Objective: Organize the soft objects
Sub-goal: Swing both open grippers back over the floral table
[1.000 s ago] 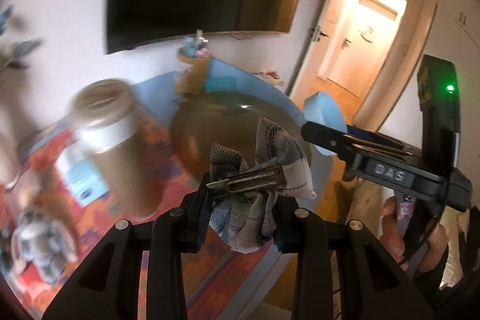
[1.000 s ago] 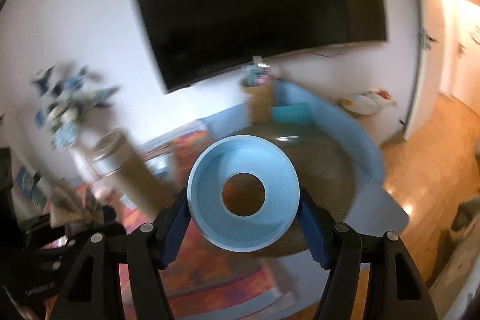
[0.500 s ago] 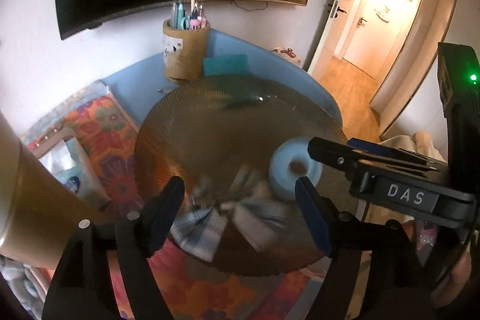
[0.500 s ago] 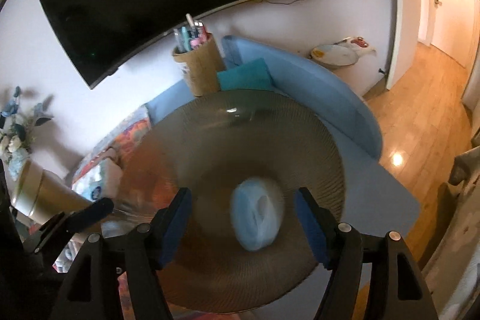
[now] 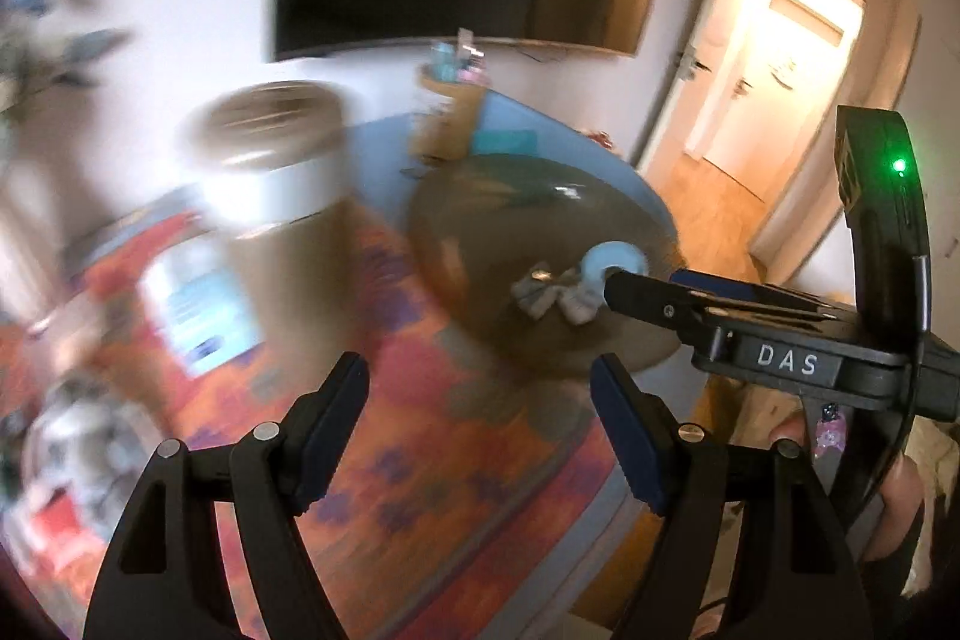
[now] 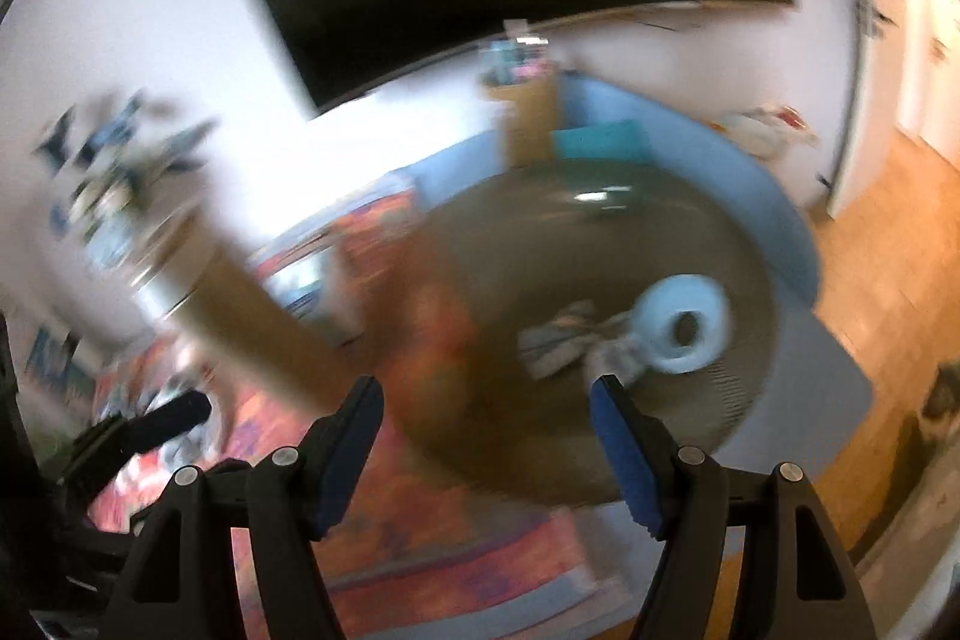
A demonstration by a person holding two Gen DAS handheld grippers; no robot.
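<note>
Checked fabric bow (image 6: 567,343) lies on the brown ribbed round mat (image 6: 690,418), right-of-centre, touching or just beside the pale blue ring (image 6: 684,325); blur hides whether they overlap. Same pair in the left view: bow (image 5: 552,295), ring (image 5: 612,265), both near the mat's near-right edge (image 5: 636,352). Nothing grips either one.

Step in hand, my read: both pieces are placed, tools clearing away for the next soft item. To do it well:
- lift up and away from the mat, don't sweep across it; bow and ring look light and would drag or flip
- slow the swing, both views are heavily smeared, so aiming at the next target is poor
- watch the tall tan cylinder (image 5: 282,196) with the white band, it stands near the mat's left side and looks easy to tip
- a grey plush-looking thing (image 5: 78,442) at far left on the floral cloth (image 5: 420,436) is a likely next pick; too blurred to be sure what it is

Tools:
- left tool (image 5: 480,421): jaws spread wide, blue pads bare, touching nothing, above the floral cloth
- right tool (image 6: 486,427): jaws spread wide, grasping nothing, above the mat's near edge; its tip also shows in the left view (image 5: 648,292), just beside the ring, contact not resolvable

Pen cup (image 6: 528,124) and teal pad (image 6: 600,142) sit at the back of the blue bench (image 6: 798,244), well apart from the action.
</note>
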